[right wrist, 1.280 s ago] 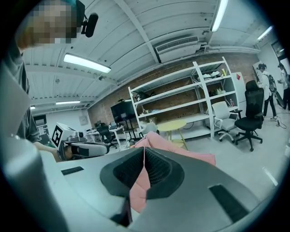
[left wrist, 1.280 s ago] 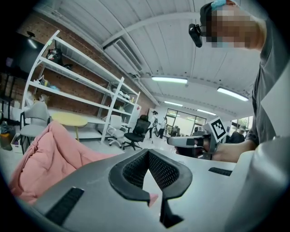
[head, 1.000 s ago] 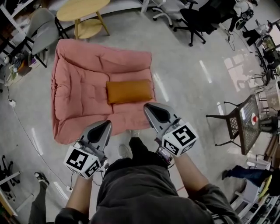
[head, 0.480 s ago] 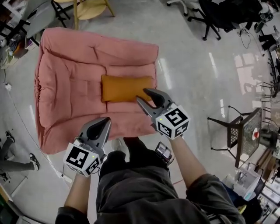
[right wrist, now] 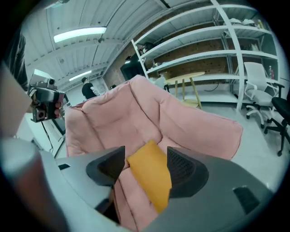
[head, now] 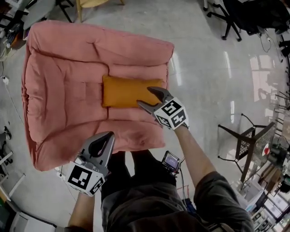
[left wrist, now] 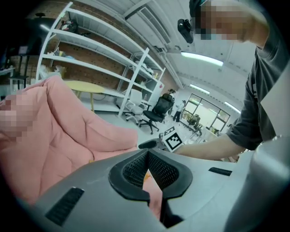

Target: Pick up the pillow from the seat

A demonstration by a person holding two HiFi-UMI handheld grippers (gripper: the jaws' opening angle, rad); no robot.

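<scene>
An orange pillow (head: 127, 90) lies across the middle of the pink cushioned seat (head: 59, 90). My right gripper (head: 146, 97) is at the pillow's right end, just above it. Its jaws are opening, one on each side of that end. In the right gripper view the pillow (right wrist: 152, 176) shows between the jaws of the right gripper (right wrist: 146, 161), and the pads stand off it. My left gripper (head: 108, 136) hangs shut and empty over the seat's front edge, well short of the pillow. The left gripper view shows that gripper (left wrist: 147, 155) with its pads meeting and the seat (left wrist: 68, 136) beyond.
Grey polished floor (head: 204, 90) surrounds the seat. A black metal chair (head: 247, 140) stands at the right, an office chair (head: 235, 18) at the top right, wooden table legs (head: 90, 3) behind the seat. White shelving (right wrist: 217, 50) lines the back wall.
The person has stepped closer to the seat. My right gripper has reached forward to the pillow's right end and its jaws have spread apart. The left gripper stayed low and shut.
</scene>
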